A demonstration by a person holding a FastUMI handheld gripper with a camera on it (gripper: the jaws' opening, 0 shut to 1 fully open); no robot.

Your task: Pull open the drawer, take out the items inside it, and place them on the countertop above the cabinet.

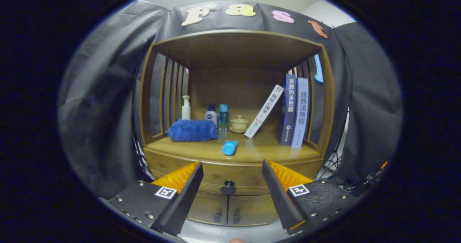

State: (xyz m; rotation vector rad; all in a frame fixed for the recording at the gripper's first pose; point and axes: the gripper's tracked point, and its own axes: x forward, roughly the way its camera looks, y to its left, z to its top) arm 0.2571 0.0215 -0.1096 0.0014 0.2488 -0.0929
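The hand-held gripper is released, its fingers spread wide before the cabinet. The shut drawer's knob sits between them, untouched. Above, the worktop carries a blue tube, a towel and 3 books.

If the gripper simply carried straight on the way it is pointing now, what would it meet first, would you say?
Most likely the round dark knob on the wooden drawer front, which sits between the open gripper fingers, just ahead of them. Depth is hard to judge in this view.
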